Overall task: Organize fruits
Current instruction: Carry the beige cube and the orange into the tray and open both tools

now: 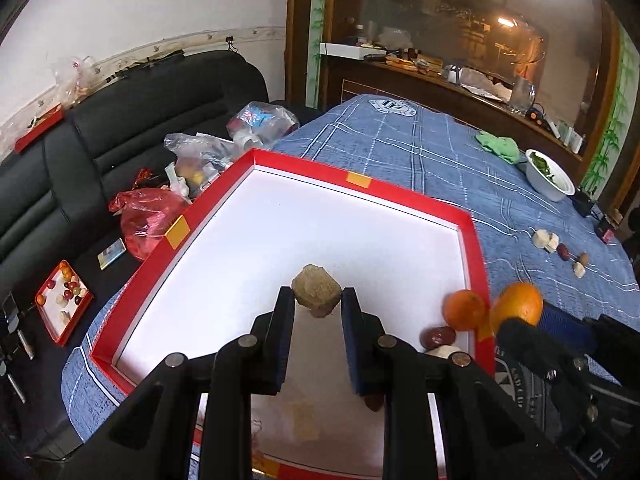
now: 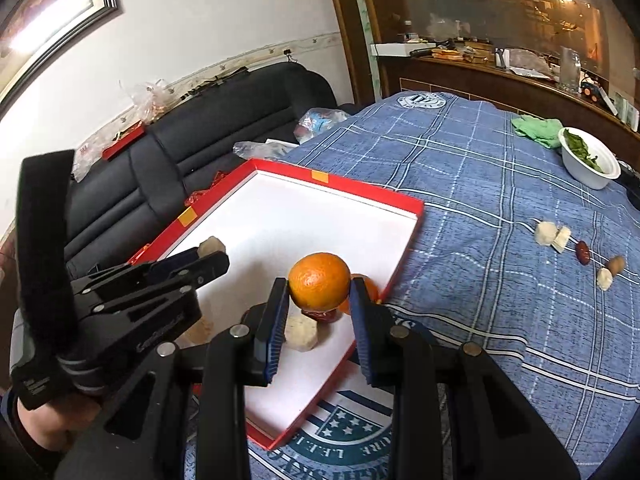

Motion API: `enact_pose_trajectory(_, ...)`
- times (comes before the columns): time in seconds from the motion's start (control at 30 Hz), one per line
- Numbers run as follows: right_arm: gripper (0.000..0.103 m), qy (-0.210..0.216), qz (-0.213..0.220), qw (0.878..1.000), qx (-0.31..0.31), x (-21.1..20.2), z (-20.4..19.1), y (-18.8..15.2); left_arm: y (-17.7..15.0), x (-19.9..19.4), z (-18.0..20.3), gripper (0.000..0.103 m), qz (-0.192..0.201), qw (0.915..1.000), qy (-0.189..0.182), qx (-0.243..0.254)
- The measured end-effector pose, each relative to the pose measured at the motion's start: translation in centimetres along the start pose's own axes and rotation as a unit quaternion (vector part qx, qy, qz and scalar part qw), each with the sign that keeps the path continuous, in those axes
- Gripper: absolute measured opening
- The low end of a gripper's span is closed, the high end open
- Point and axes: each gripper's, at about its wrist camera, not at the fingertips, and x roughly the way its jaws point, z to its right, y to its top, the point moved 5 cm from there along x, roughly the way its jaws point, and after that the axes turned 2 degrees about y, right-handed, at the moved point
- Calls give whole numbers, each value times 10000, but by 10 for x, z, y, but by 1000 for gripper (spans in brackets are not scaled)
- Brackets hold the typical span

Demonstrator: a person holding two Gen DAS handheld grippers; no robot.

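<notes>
Blue-clothed bench (image 2: 480,208) carries the red tray (image 2: 372,194); each hand-held gripper pinches fruit over it, the left hand-held gripper (image 1: 316,300) a tan lump (image 1: 316,295), the right hand-held gripper (image 2: 320,290) a round orange (image 2: 319,281) that might roll out if dropped.

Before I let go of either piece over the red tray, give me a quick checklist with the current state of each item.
1. Left gripper shut on the tan chunk: ok.
2. Right gripper shut on the held orange: ok.
3. Chunk over the red tray: ok.
4. Spot under the held orange free: not ok; a dark red fruit, a pale piece and a second orange lie there.
5. Loose pieces on the blue cloth collected: not ok.
</notes>
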Motion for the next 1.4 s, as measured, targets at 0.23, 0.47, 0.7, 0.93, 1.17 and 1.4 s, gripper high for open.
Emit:
enact_pose_trajectory(0.23,33,55,-90,9999,-44,8,-5,-3,2,8,-3,22,-68,9999,75,-23)
enact_pose_trajectory(0.47,33,26,-116,9999,-51,15,-8,-1,2,13,-6,22,-108,9999,109,-73)
enact_pose_trajectory(0.7,33,-74,-128,9998,-160,24,-12,5,2,15,-7,22,-134,9998,117,-66)
enact_pose_trajectory(0.93,33,-139,-153,9995,-226,32,-13,10,1,18,-6,22,-168,9997,139,-80)
enact_pose_trajectory(1.17,34,-239,-145,9994,-191,41,-9,16,1,20,-11,23,-187,9995,206,-172)
enact_pose_trajectory(1.4,39,-324,-342,9988,-146,55,-4,15,1,19,-18,69,-266,9973,477,-497)
